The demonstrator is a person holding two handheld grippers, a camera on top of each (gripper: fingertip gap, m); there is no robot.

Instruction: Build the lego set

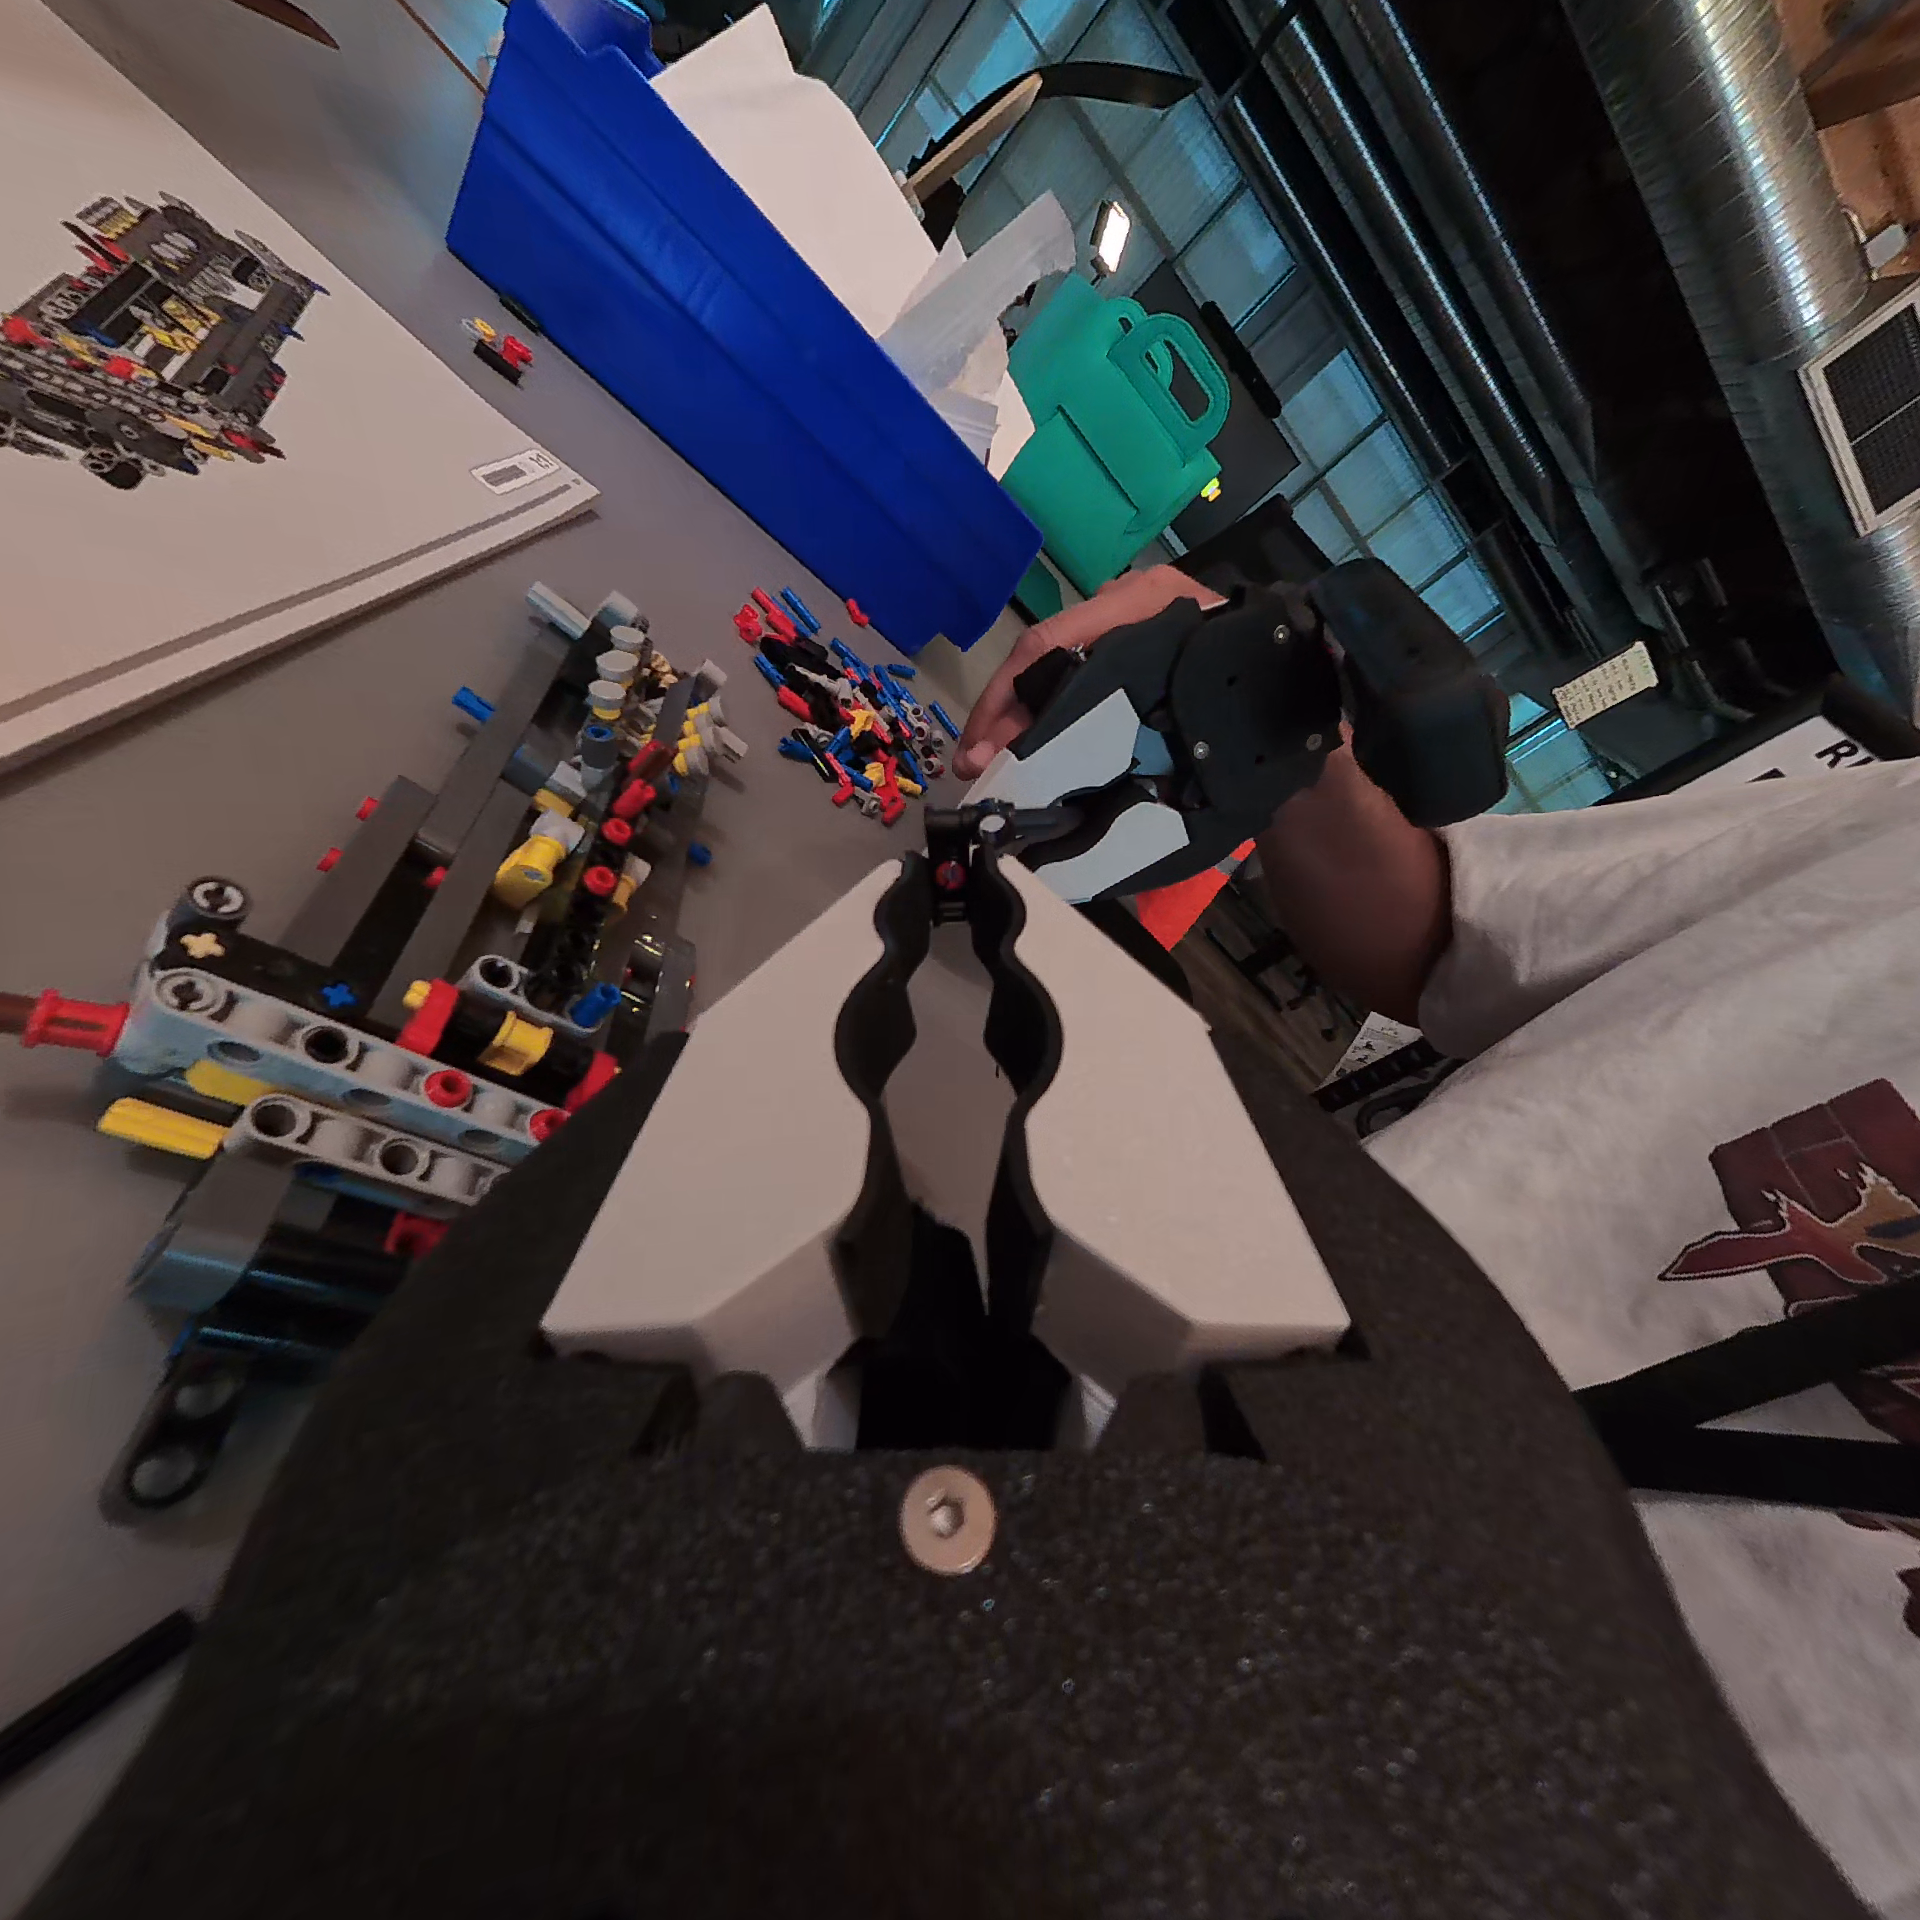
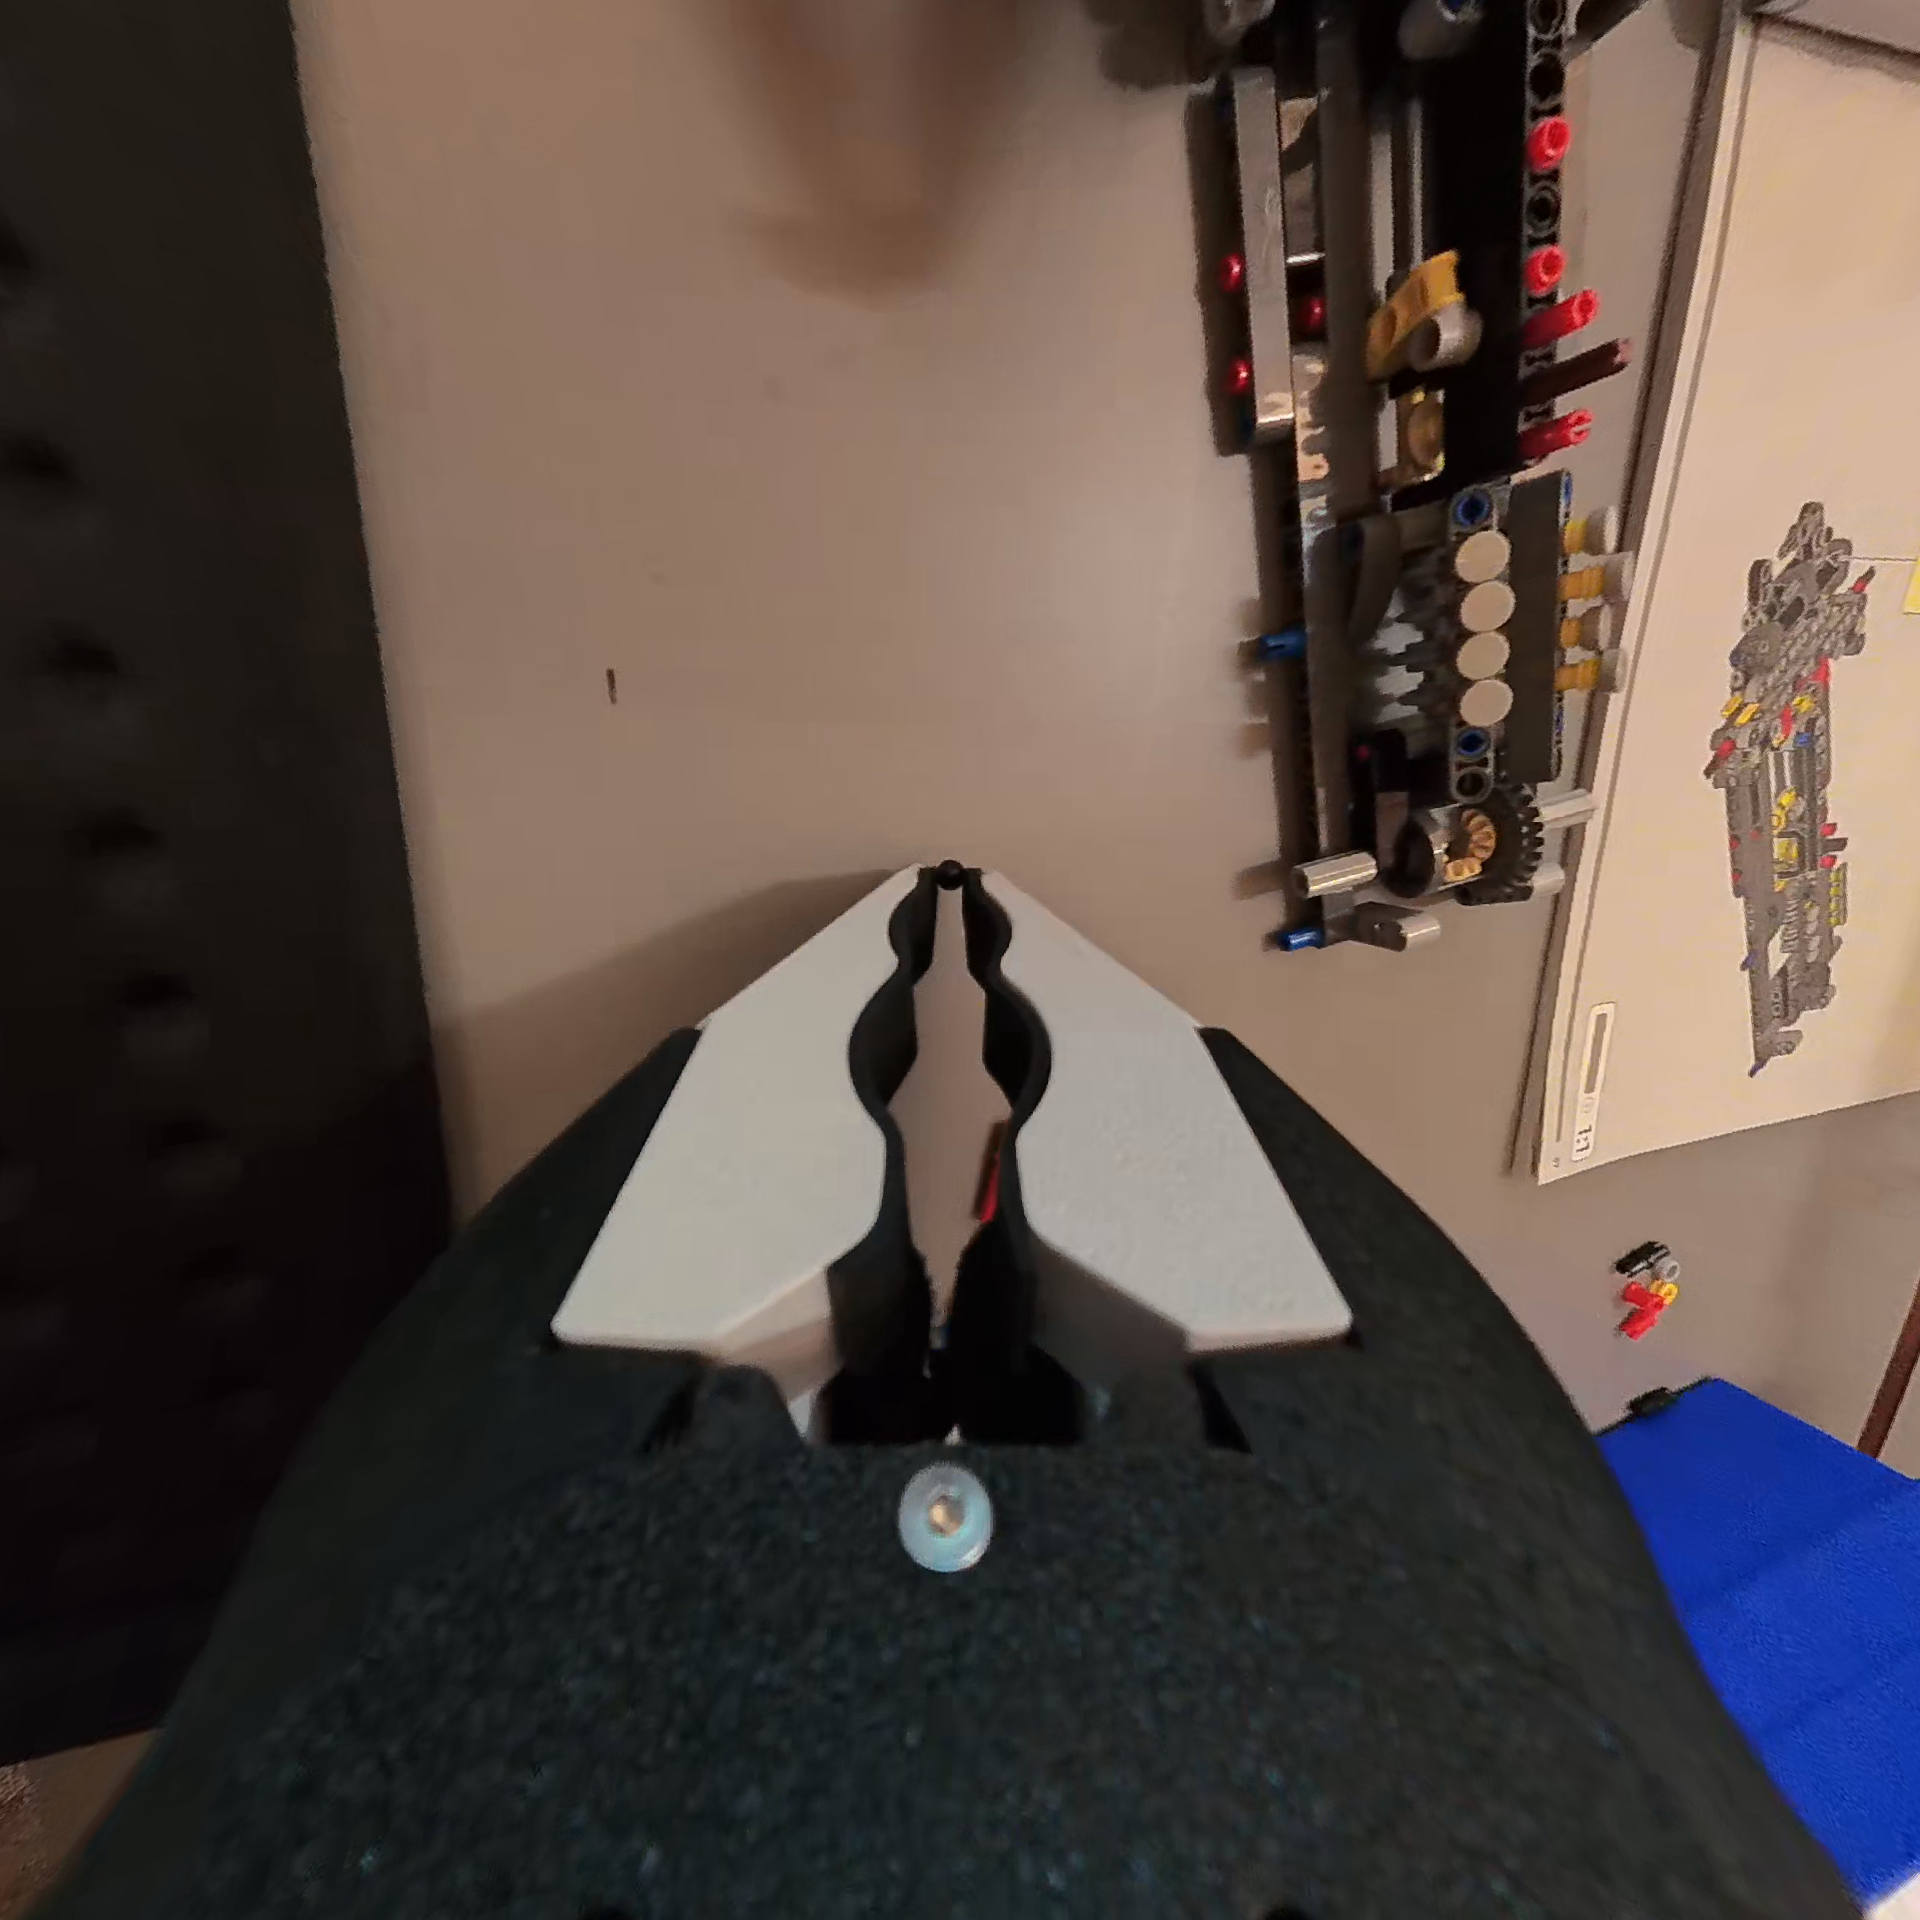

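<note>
We're maybe partway in, as far as we can tell — the long chassis build [image 1: 457,935] lies on the table [image 1: 727,499] next to the open instruction booklet [image 1: 260,499], with a loose pile of pins [image 1: 852,717] near the table's edge unused. The left gripper [image 1: 951,883] is pinching a small black connector piece [image 1: 951,862] held above the table edge, and the right gripper [image 1: 1029,821] meets it tip to tip, clamped on a thin black pin [image 2: 949,873] — so we're joining those two.

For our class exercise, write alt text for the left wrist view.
The left gripper pinches a small black piece, meeting the right gripper above a grey table. A half-built model, loose pins, a booklet and a blue bin lie behind.
</note>
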